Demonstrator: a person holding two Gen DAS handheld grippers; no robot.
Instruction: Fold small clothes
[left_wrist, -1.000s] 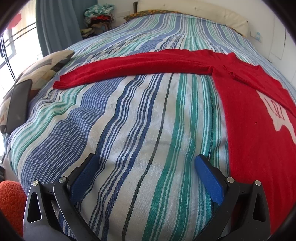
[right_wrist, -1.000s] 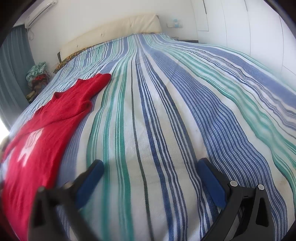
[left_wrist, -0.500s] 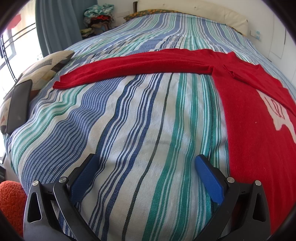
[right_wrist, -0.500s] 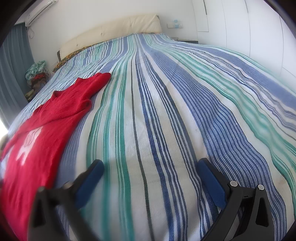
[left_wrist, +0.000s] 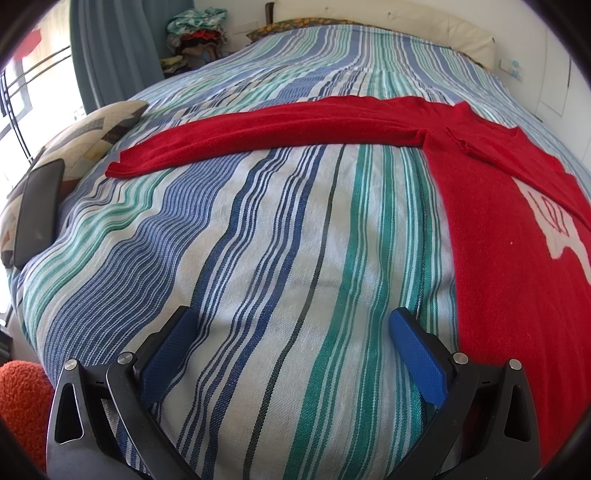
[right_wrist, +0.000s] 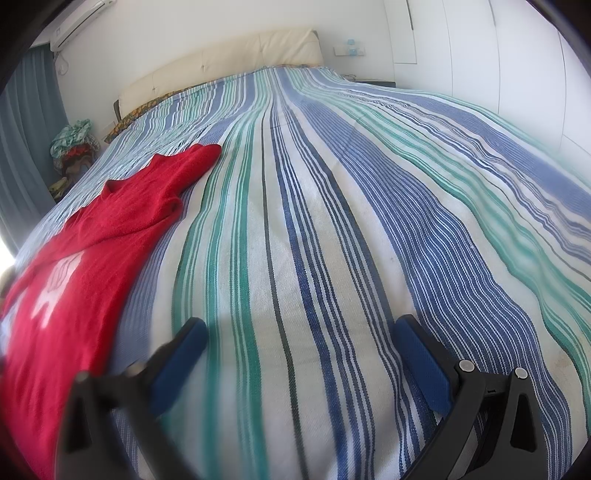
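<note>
A red long-sleeved sweater (left_wrist: 491, 229) with a white print lies flat on the striped bedspread (left_wrist: 258, 240). In the left wrist view its body is at the right and one sleeve (left_wrist: 266, 129) stretches out to the left. My left gripper (left_wrist: 291, 325) is open and empty over bare bedspread, just left of the sweater's hem. In the right wrist view the sweater (right_wrist: 85, 251) lies at the left, its other sleeve (right_wrist: 184, 166) pointing toward the headboard. My right gripper (right_wrist: 295, 336) is open and empty over bare bedspread, right of the sweater.
A patterned pillow (left_wrist: 81, 147) with a dark phone (left_wrist: 37, 210) on it lies at the bed's left edge. A pile of clothes (left_wrist: 195, 33) stands beyond the bed near the blue curtain (left_wrist: 110, 55). A cream headboard (right_wrist: 221, 70) and white wardrobe doors (right_wrist: 498, 55) border the bed.
Both grippers have shifted only slightly; the right wrist view has edged a little toward the sweater. Nothing was gripped or let go.
</note>
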